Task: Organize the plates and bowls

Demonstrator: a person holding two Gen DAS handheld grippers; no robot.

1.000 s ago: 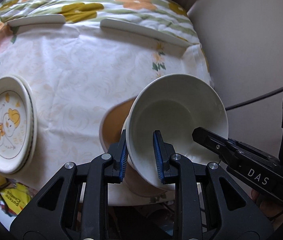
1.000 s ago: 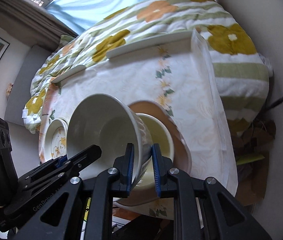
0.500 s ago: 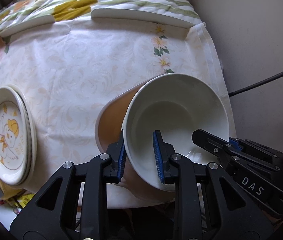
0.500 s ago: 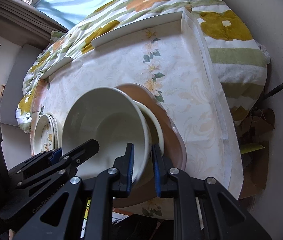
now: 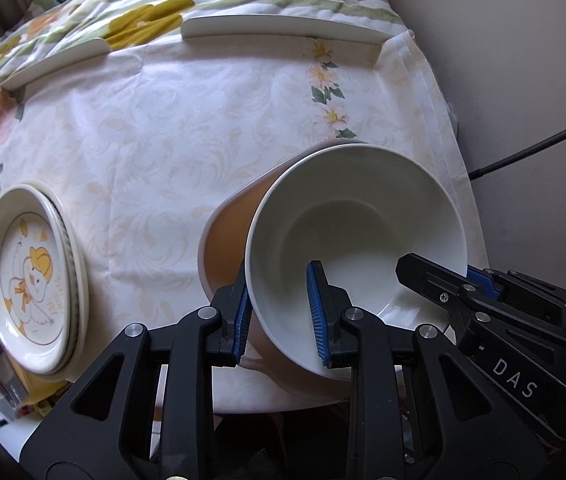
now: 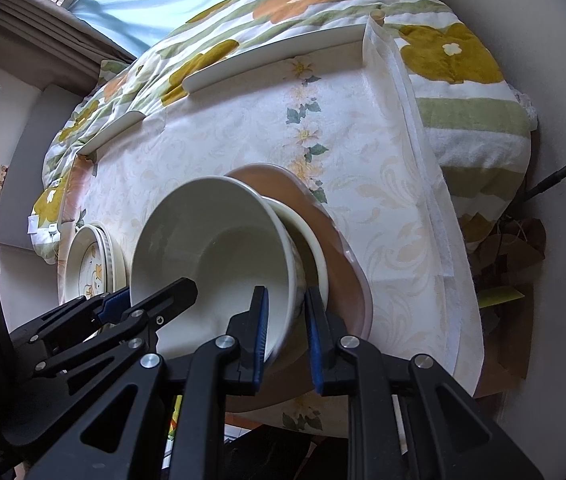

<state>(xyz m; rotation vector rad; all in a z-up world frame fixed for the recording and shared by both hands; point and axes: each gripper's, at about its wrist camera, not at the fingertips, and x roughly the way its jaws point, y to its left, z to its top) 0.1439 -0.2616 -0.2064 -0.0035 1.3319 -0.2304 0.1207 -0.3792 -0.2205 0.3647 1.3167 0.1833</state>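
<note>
Both sets of fingers, left [image 5: 279, 312] and right [image 6: 286, 330], are clenched on opposite rims of the bowl [image 5: 355, 236], frame centre, tilted into a second bowl [image 6: 315, 240] on the pink plate [image 5: 227, 240]. Nesting step; next, level it, then release.

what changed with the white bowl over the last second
The white bowl, gripped at opposite rims by the left gripper and right gripper, came down and levelled, nesting into the smaller bowl on the pink plate. Both grips and the duck plates stayed.
</note>
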